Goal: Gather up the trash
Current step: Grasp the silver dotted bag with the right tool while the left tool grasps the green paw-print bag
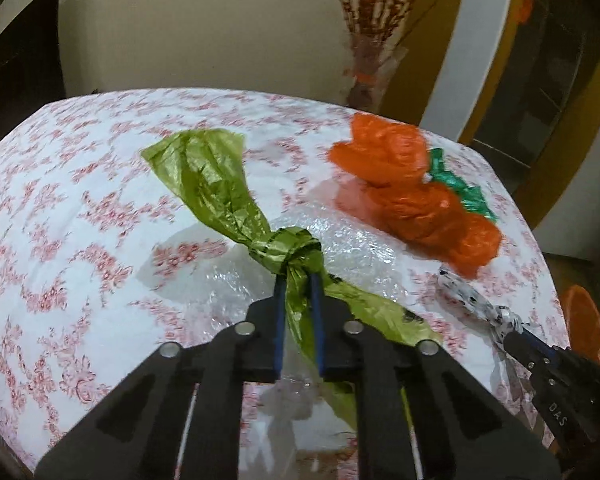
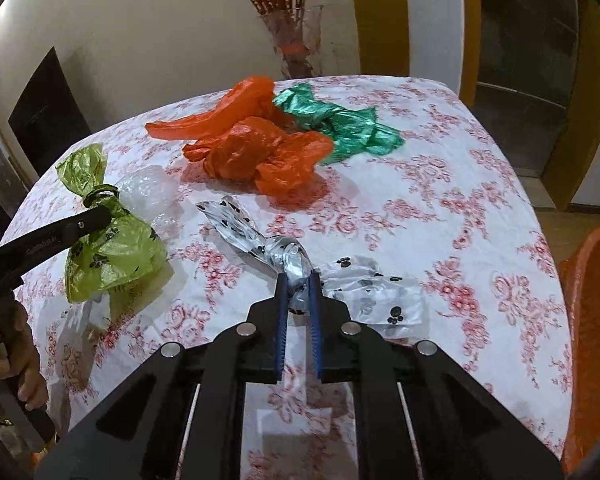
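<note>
The left gripper (image 1: pixel 298 280) is clamped on the knotted green bag (image 1: pixel 216 184), just below its knot, over a patch of clear bubble wrap (image 1: pixel 352 248) on the floral tabletop (image 1: pixel 60 200); the right gripper (image 2: pixel 298 280) pinches the knotted white paw-print bag (image 2: pixel 280 254) the same way; a crumpled orange bag (image 2: pixel 252 148) touches a teal bag (image 2: pixel 340 124) farther back; an orange bin (image 2: pixel 592 320) stands beside the tabletop's right edge.

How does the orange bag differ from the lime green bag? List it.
The orange bag lies loose and crumpled on the table, untouched; the lime green bag is knotted and pinched in the left claw. The orange bag looks plain; the lime green bag carries dark prints. Both are thin plastic.
</note>
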`<state>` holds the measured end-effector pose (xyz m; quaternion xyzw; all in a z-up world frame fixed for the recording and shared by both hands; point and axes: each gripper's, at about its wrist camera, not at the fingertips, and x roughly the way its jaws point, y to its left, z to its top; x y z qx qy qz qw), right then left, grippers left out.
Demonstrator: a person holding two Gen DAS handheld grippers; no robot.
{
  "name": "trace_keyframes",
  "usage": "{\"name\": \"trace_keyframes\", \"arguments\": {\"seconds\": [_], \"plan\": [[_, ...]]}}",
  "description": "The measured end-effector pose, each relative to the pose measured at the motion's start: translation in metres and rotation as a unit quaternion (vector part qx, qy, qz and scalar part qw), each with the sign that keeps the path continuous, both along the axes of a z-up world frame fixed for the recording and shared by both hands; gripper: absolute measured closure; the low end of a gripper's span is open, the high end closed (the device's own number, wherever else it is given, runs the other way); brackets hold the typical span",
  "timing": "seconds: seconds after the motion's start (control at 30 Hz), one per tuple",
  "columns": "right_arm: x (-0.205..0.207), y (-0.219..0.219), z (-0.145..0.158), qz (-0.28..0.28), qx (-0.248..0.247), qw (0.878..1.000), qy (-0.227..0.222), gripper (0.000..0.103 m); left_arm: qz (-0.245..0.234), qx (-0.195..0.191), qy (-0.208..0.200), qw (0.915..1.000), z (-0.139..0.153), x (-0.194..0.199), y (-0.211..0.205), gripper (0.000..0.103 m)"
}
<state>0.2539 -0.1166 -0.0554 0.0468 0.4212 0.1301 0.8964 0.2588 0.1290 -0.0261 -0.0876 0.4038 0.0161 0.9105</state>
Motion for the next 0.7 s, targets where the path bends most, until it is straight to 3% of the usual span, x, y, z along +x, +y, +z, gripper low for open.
{"name": "trace_keyframes", "arguments": {"seconds": [0.53, 0.7], "plan": [[-0.027, -0.040, 0.044, -0.037, 0.020, 0.998, -0.055, 0.093, -0.044, 0.017, -0.067, 0.9966, 0.064, -0.027, -0.037, 0.101], [-0.034, -0.049, 0.044, -0.043, 0.024, 0.997, -0.057, 0.093, -0.041, 0.026, -0.063, 0.9969, 0.062, -0.033, -0.038, 0.101]]}}
